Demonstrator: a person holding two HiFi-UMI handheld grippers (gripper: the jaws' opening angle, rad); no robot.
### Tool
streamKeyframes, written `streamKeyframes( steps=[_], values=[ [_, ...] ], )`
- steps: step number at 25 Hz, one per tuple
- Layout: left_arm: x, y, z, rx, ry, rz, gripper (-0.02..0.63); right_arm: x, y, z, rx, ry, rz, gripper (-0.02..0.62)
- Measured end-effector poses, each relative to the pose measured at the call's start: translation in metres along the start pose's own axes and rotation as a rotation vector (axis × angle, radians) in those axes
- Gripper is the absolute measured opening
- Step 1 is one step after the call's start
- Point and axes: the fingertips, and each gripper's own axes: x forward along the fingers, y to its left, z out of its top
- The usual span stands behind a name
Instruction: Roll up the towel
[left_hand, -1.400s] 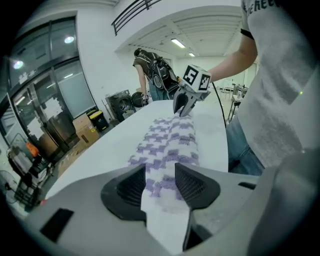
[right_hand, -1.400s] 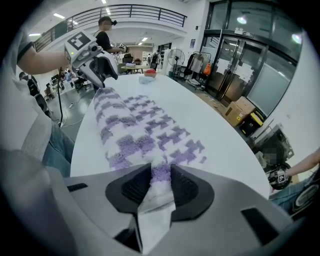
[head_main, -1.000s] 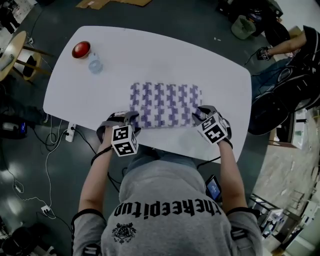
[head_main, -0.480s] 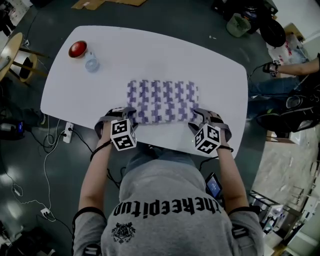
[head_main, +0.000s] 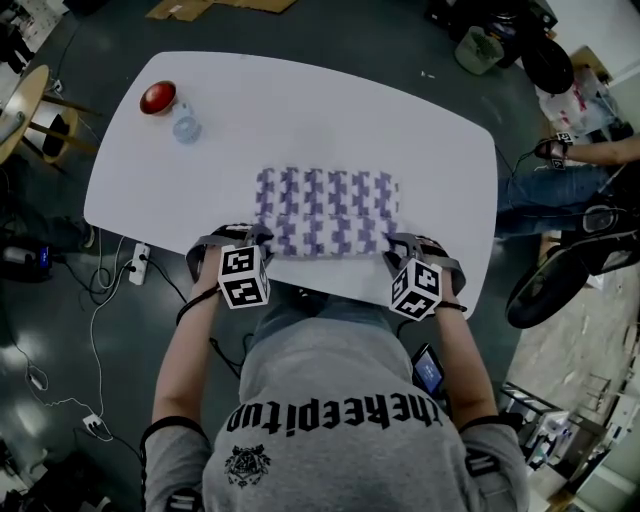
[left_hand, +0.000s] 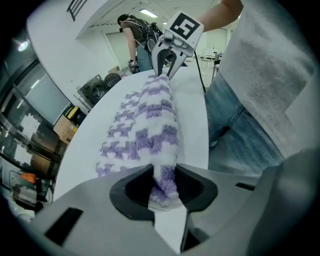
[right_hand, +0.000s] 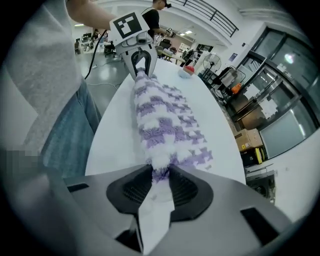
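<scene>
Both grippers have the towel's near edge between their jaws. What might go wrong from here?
Both grippers' jaws are closing on just the fluffy end tips of the towel; the left gripper or right gripper may slip off mid-roll. The rolled edge lies near the rim of the table, so it might get dragged off.

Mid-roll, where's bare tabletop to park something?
Bare table beyond the towel and right of it; left too, short of the red dome and clear container. Crowded: near edge, left gripper and right gripper jaws closing on the towel.
</scene>
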Motion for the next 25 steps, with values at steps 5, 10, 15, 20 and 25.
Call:
streamKeyframes(
  steps=[5,10,15,20,25],
  values=[
    [-0.014,-0.040,-0.004,-0.015,-0.037,-0.104,0.117,-0.018,0.038,0.003,0.049,-0.023,0.111,0.101],
    [-0.010,0.001,-0.005,-0.044,-0.075,-0.163,0.121,-0.007,-0.007,0.014,0.149,-0.059,0.152,0.104],
    [-0.020,0.026,0.001,-0.167,-0.172,-0.200,0.135,-0.015,-0.036,0.019,0.233,-0.114,0.155,0.115],
    [-0.013,0.034,-0.001,-0.279,-0.250,-0.179,0.138,-0.005,-0.039,0.015,0.271,-0.132,0.124,0.115],
    [-0.014,0.088,0.000,-0.374,-0.288,-0.155,0.144,0.010,-0.083,0.019,0.325,-0.138,0.095,0.115]
  ],
)
